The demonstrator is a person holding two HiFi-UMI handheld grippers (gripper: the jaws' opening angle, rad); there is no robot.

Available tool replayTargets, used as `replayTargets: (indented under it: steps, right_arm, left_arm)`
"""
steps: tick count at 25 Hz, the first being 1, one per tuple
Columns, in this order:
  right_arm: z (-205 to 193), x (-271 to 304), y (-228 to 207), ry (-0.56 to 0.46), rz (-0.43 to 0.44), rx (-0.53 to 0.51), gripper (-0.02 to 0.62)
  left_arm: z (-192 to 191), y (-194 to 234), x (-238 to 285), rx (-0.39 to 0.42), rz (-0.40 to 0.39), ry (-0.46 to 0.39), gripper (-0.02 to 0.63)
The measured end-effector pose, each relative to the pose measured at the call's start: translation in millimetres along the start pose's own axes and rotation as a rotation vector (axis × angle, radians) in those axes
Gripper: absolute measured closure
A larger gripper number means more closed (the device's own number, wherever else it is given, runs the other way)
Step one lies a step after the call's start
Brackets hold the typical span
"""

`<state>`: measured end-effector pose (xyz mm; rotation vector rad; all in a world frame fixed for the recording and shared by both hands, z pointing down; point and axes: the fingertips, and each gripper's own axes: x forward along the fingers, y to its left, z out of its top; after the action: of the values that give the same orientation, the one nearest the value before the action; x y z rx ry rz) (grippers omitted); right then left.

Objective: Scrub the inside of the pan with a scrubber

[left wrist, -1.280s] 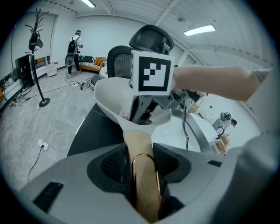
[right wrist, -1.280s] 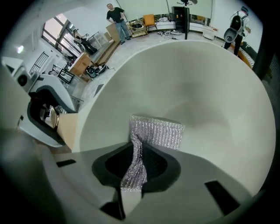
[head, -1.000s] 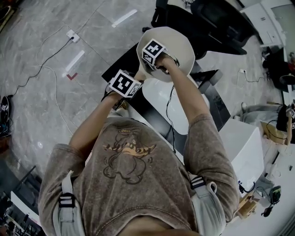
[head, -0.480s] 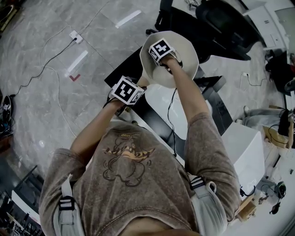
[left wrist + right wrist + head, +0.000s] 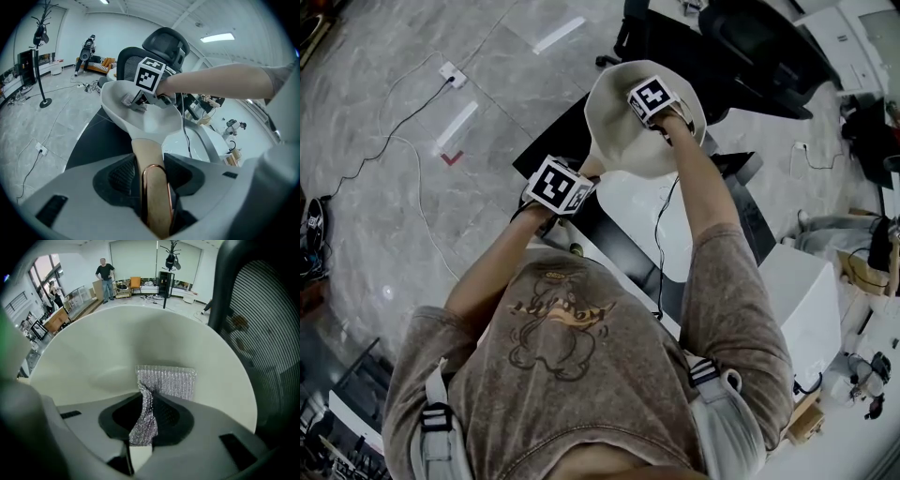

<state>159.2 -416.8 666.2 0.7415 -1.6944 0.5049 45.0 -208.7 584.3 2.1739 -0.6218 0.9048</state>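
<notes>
A cream-white pan [image 5: 619, 131] is held up over a black table, tilted toward me. Its tan handle [image 5: 149, 159] with a copper loop sits clamped in my left gripper [image 5: 152, 187], which is shut on it. My right gripper [image 5: 661, 117] reaches into the pan bowl [image 5: 140, 343] from above. It is shut on a silvery mesh scrubber [image 5: 166, 380], whose flat end lies against the pan's inner wall. In the left gripper view the right gripper [image 5: 136, 101] and the scrubber show inside the pan [image 5: 150, 117].
A black table [image 5: 609, 234] with a white oval board [image 5: 647, 216] lies under the pan. A black office chair [image 5: 750, 47] stands beyond it. White equipment [image 5: 797, 300] sits at the right. Cables run over the grey floor [image 5: 412, 141] at the left.
My right gripper has slid with the scrubber across the inside of the pan, from its left side toward its far right side. The left gripper and pan handle stay where they were.
</notes>
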Motion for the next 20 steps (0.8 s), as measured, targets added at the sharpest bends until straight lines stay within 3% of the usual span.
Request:
replayTargets:
  steps: [8,13,16,20]
  right_arm:
    - [-34,-8,-2,0.08,0.039,0.085,0.512]
    - [-53,-14,18,0.142,0.067,0.076,0.512]
    - [-63,-17,40,0.177,0.132,0.071,0.512]
    - [-65,-20,71,0.148,0.222,0.102,0.512]
  left_arm:
    - [-2,1,0,0.0,-0.007,0.015,0.403]
    - [-3,1,0,0.003,-0.011,0.02,0.403]
    - [-3,1,1,0.005,-0.013,0.03,0.402]
    - [-2,1,2,0.004,-0.011,0.031,0.402]
